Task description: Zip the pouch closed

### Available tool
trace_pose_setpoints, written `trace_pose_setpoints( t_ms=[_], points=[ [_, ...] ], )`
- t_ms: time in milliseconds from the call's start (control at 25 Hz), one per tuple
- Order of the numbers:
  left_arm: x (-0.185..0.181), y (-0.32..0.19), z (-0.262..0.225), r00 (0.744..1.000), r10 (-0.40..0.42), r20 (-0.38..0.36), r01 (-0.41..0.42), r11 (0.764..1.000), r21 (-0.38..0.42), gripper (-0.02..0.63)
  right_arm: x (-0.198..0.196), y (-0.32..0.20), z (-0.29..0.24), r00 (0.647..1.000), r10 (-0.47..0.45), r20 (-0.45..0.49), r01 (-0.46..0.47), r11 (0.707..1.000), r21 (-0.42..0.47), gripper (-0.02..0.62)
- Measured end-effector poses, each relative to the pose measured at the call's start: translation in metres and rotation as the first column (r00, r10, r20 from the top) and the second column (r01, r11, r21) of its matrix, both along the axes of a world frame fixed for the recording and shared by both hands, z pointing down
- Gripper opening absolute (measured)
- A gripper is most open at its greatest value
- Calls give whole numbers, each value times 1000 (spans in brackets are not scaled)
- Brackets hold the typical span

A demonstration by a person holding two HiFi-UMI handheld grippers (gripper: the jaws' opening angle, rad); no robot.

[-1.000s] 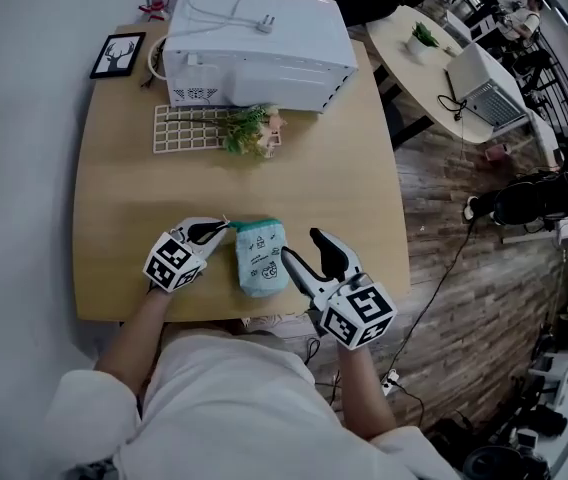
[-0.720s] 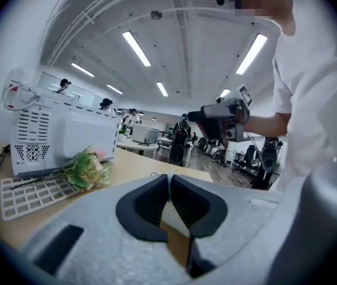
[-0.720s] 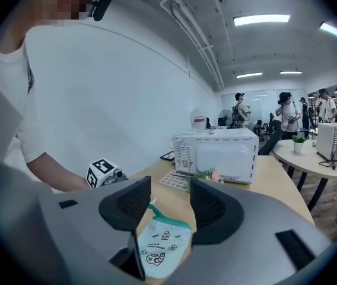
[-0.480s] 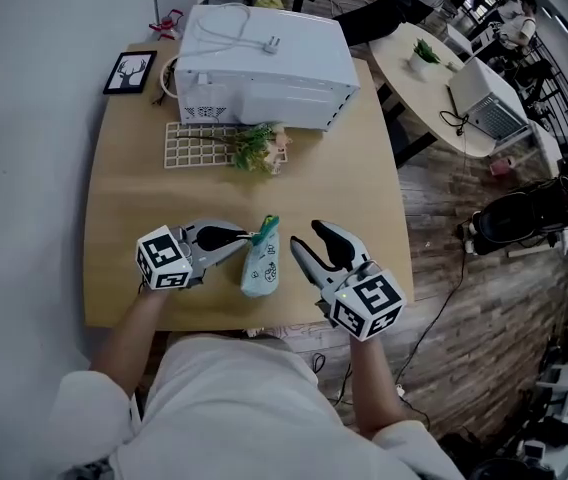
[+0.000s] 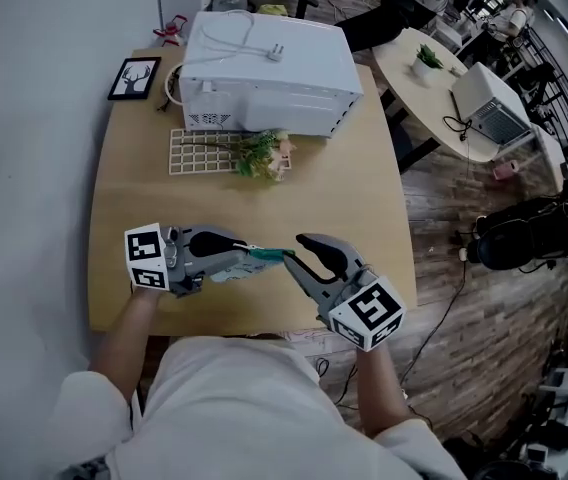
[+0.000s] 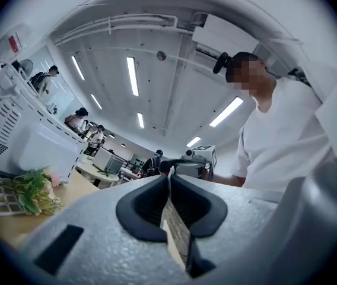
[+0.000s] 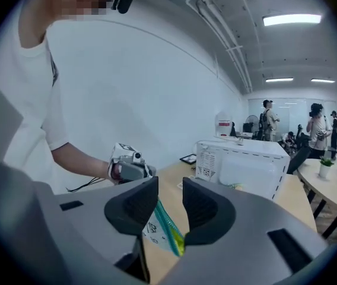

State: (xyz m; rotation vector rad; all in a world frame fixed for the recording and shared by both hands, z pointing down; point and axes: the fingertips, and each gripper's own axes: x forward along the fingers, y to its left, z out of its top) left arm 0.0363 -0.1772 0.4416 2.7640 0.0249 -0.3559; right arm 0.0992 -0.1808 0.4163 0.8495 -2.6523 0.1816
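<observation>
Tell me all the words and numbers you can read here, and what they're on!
No text here can be read.
Pouch: tiny dark print, too small to read.
Marker cubes: black-and-white square patterns only, no words.
Red label on the wall: too blurred to read.

Lower centre of the head view: a white short-sleeved shirt [image 5: 234,398]. The grey left gripper [image 5: 247,252] and right gripper [image 5: 297,253] carry black jaw pads and white cubes [image 5: 367,313] printed with black square markers.
</observation>
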Motion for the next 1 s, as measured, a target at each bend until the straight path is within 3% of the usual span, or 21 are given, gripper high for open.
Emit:
trace_pose_setpoints(
  t_ms=[160, 360, 520, 720, 1000],
  points=[
    [-5, 7, -14, 996, 82, -23, -81, 997, 15, 28, -21, 11, -9, 993, -113, -37, 114, 993, 19, 119],
    [-7, 12, -29, 989, 137, -64, -136, 991, 16, 28, -42, 21, -7, 947, -227, -227, 252, 963, 90, 95],
    [-9, 15, -38, 982, 168, -81, -166, 986, 34, 28, -46, 21, -2, 914, -256, -313, 304, 946, 114, 72],
    [-12, 17, -45, 978, 188, -91, -184, 982, 46, 28, -52, 25, -10, 904, -298, -307, 352, 926, 137, 72],
    [-13, 21, -48, 975, 200, -95, -197, 980, 38, 28, -61, 32, -10, 862, -319, -395, 415, 891, 185, 23]
  ],
)
